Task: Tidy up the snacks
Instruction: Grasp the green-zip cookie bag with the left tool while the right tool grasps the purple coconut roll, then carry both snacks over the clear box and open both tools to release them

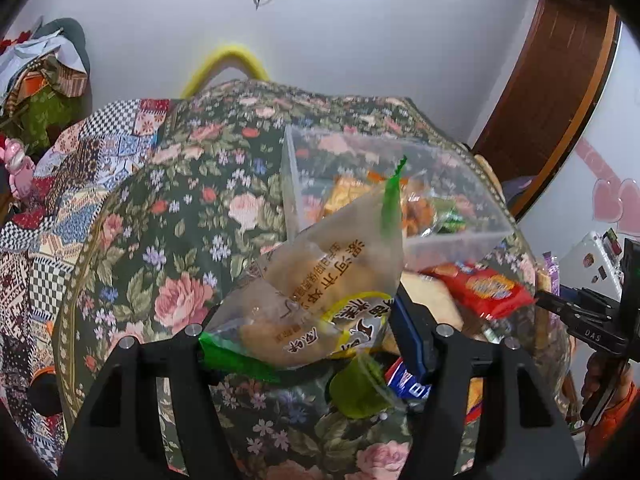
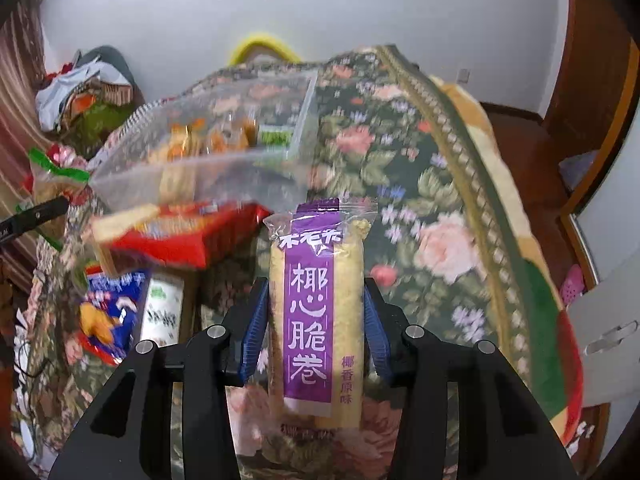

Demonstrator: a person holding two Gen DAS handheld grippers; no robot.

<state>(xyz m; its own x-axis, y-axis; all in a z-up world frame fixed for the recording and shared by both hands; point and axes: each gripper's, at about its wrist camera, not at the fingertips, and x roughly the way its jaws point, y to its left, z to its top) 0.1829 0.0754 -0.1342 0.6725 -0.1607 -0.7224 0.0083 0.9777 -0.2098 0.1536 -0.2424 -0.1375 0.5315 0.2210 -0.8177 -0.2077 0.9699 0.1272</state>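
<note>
My left gripper is shut on a clear snack bag with green ends and holds it above the floral cloth, just in front of the clear plastic box. The box holds several orange and green snacks; it also shows in the right wrist view. My right gripper is shut on a purple-labelled coconut roll pack, held upright to the right of the box. The left gripper's bag shows at the far left of the right wrist view.
A red cracker pack, a blue snack pack and other loose packs lie in front of the box. The floral cloth covers the surface. Clothes are piled at the back left. A wooden door stands at the right.
</note>
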